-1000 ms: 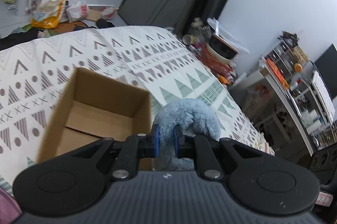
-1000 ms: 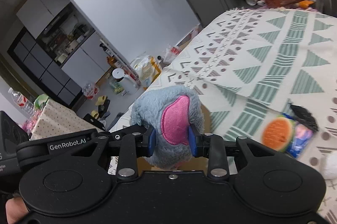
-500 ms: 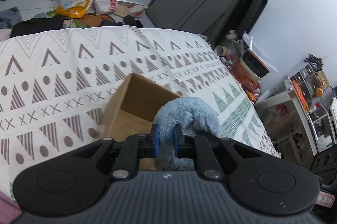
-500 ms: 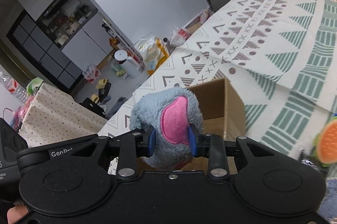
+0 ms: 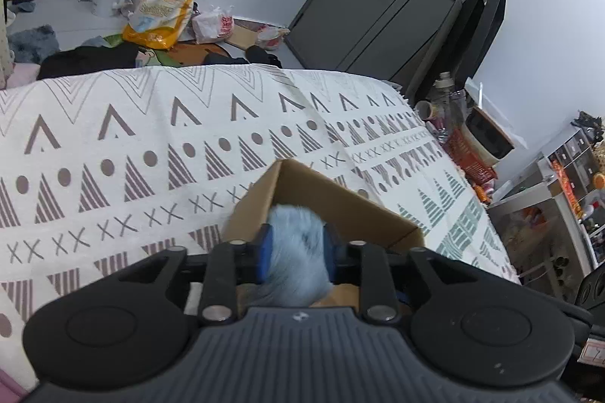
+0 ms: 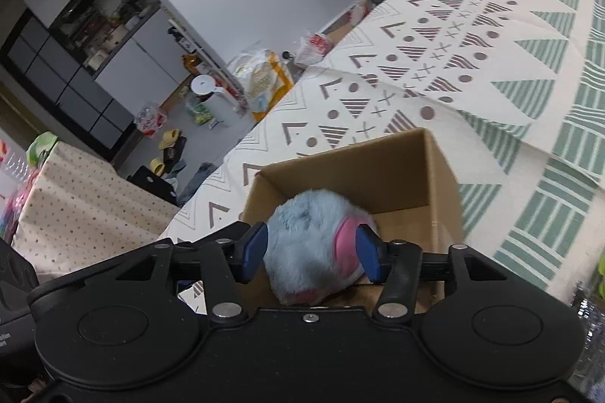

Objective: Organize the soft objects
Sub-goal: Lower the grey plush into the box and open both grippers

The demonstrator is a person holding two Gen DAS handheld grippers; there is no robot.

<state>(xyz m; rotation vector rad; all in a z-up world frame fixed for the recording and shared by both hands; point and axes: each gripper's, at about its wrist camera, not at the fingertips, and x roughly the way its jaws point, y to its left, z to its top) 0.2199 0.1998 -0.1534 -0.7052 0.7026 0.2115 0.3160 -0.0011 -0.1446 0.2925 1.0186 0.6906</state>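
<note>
A box (image 6: 397, 172) is being carried by a patterned cloth (image 5: 113, 153); floor clutter (image 5: 159, 13) is lying behind. A plush (image 6: 314, 244) is being straddled by both grippers (image 5: 295, 253) (image 6: 312, 251), parted wide.

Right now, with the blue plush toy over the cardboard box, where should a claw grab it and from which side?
Pinch the blue plush toy across its rounded furry bulge, coming from above through the open top of the cardboard box. The box walls block a sideways approach, and the soft body squeezes easily. The right claw and left claw both straddle it this way, jaws spread.
</note>
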